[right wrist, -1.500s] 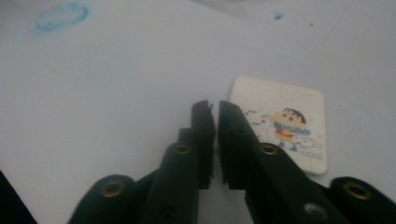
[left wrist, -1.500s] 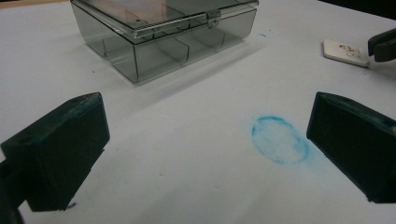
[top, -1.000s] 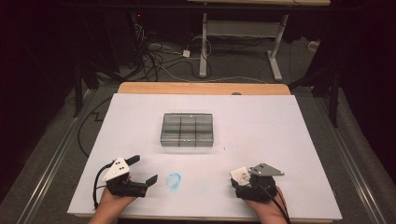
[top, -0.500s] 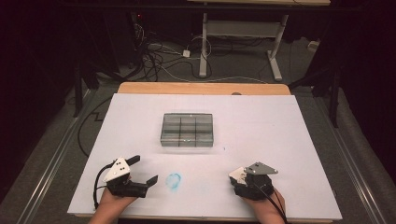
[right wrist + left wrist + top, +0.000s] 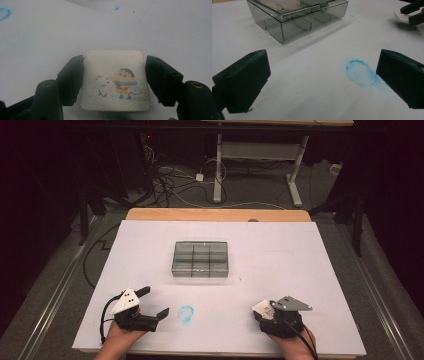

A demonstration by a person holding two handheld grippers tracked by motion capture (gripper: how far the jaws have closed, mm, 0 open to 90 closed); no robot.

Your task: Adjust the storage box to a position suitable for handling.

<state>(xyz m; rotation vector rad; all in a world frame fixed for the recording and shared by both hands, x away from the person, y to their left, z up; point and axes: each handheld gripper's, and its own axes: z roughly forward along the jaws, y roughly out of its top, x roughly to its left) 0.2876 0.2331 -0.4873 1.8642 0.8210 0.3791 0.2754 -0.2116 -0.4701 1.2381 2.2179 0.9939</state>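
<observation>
We see the surface [image 5: 300, 270] with a clear box [image 5: 200, 259] mid-surface, its compartments' contents hard to make out. Near the front edge a blue smudge [image 5: 186, 314] lies between the grippers. The left gripper [image 5: 322, 82] stands wide open, holding nothing. The right gripper [image 5: 113, 80] has just been closing; its pads flank a white card [image 5: 115, 80], a cartoon drawing legible only close up, lying by the front right corner.

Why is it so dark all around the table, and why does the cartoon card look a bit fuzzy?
High view: light falls on the white table alone, the floor behind stays dim. Right gripper view: the cartoon card sits very close between the right tongs, so it looks soft and washed out.
</observation>
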